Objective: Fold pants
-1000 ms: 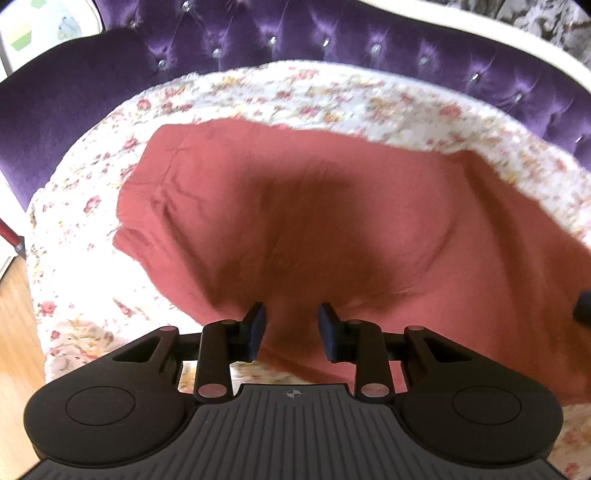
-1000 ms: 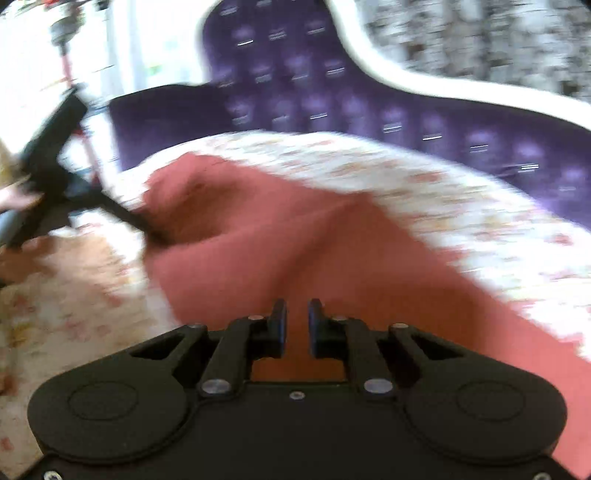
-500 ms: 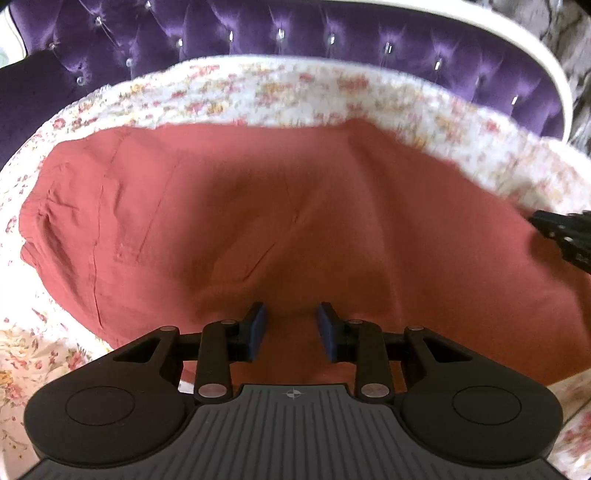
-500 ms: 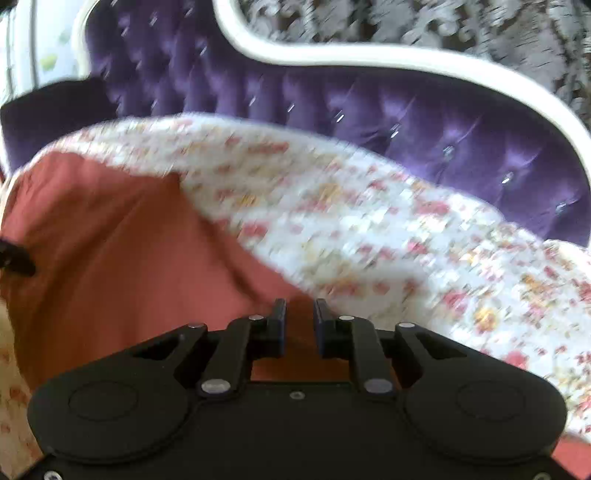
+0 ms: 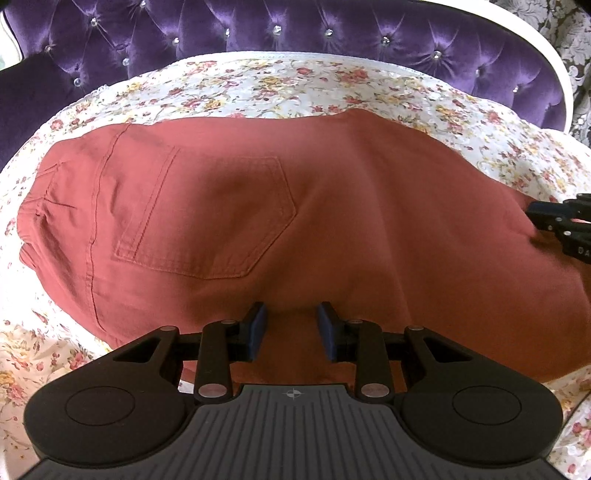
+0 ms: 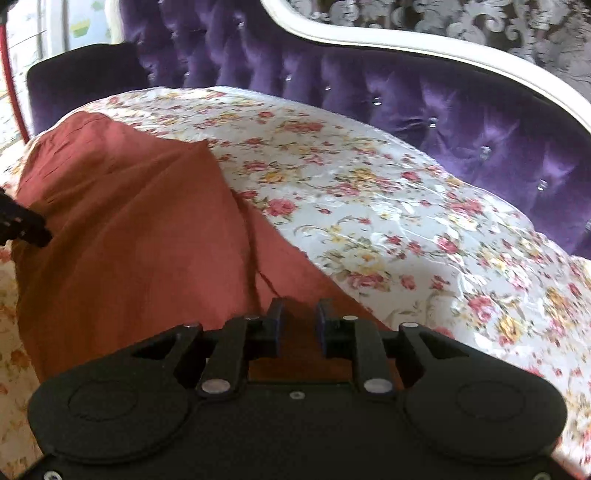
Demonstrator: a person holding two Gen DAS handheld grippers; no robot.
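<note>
The rust-red pants point(image 5: 332, 206) lie spread on a floral bedspread point(image 5: 288, 85), back pocket point(image 5: 214, 218) facing up, waistband to the left. My left gripper point(image 5: 291, 328) is open, its fingers straddling the near edge of the pants. My right gripper point(image 6: 298, 325) is open over the pants point(image 6: 129, 229) near their right end; it also shows at the right edge of the left wrist view point(image 5: 565, 225). The left gripper's tip shows at the left edge of the right wrist view point(image 6: 22, 223).
A purple tufted headboard point(image 5: 295, 29) with a white frame point(image 6: 406, 44) runs behind the bed. The floral bedspread point(image 6: 388, 206) stretches to the right of the pants. A red pole point(image 6: 13, 85) stands at far left.
Both grippers have moved right along the pants and settled lower over the near edge. The right gripper's fingers have opened wider. The pants now lie flatter, with the pocket showing.
</note>
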